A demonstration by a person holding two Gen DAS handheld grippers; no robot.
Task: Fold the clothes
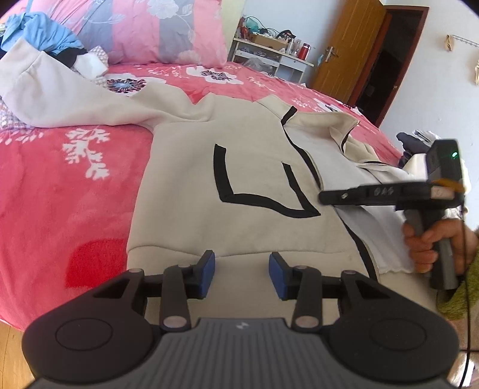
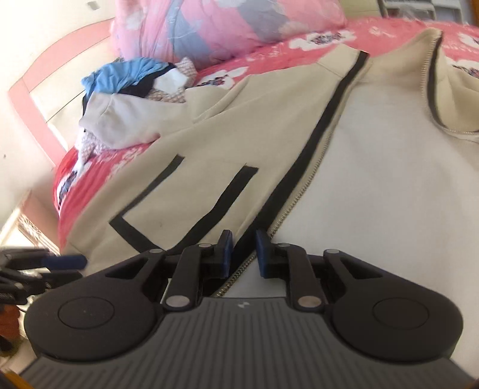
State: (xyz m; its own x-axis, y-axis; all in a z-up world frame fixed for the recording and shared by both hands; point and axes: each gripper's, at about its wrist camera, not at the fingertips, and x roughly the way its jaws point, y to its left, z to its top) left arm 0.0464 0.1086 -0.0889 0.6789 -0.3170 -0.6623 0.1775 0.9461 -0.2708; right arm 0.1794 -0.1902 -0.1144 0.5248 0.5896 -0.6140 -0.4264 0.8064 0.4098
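A beige zip jacket (image 1: 239, 161) with black trim and a black-outlined pocket lies spread front-up on the pink floral bed (image 1: 60, 185). Its front is unzipped, showing the pale lining (image 2: 374, 179). One sleeve (image 1: 60, 98) trails off to the far left. My left gripper (image 1: 242, 269) is open just above the jacket's hem, with nothing between its blue pads. My right gripper (image 2: 243, 248) is open low over the black zipper edge (image 2: 314, 143), which runs between its fingers. In the left wrist view a hand (image 1: 431, 242) holds the right gripper (image 1: 326, 197) side-on over the lining.
A heap of blue, dark and patterned clothes (image 1: 51, 36) lies at the head of the bed by a pink quilt (image 1: 149, 27). Dark clothing (image 1: 410, 146) sits at the bed's right edge. Beyond stand a cluttered white shelf (image 1: 269, 57) and a wooden door (image 1: 344, 45).
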